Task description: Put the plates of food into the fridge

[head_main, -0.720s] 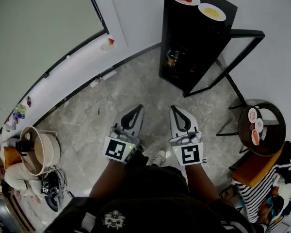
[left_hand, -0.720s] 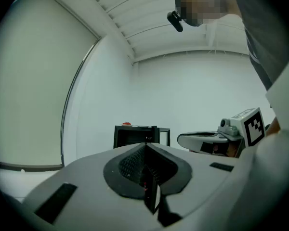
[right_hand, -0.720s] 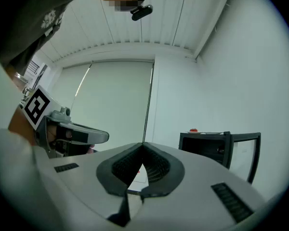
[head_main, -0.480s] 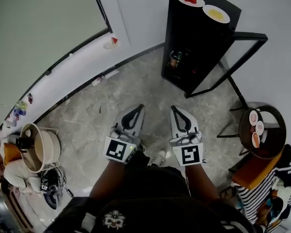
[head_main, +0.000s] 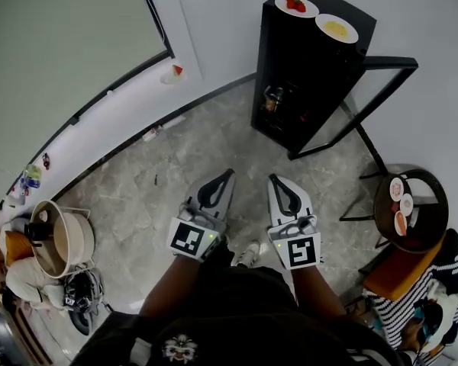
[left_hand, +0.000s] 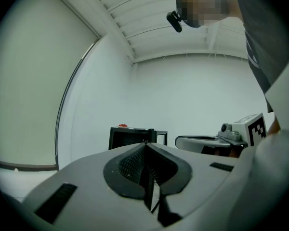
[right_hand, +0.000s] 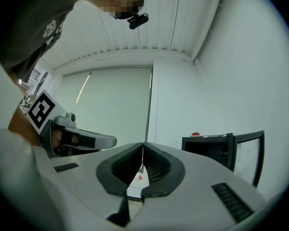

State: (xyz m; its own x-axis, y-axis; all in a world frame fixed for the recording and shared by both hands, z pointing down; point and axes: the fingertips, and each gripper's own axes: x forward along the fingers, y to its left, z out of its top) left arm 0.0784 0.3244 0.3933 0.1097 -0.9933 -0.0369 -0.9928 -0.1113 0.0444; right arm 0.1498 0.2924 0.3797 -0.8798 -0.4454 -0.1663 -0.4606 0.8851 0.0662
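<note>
A black mini fridge stands against the far wall with its glass door swung open to the right. On its top sit a plate of red food and a plate of yellow food. My left gripper and right gripper are held side by side over the floor, well short of the fridge, both shut and empty. The left gripper view shows shut jaws with the fridge beyond. The right gripper view shows shut jaws, the fridge and the red food.
A small plate with a red piece lies on the window ledge. At the right stands a round dark table carrying small dishes, with an orange seat and striped cloth below it. A large pot and clutter sit at the left. Grey stone floor lies ahead.
Both grippers sit slightly lower in the head view, and the left one now angles a little more to the right. The fridge and plates have not moved.
</note>
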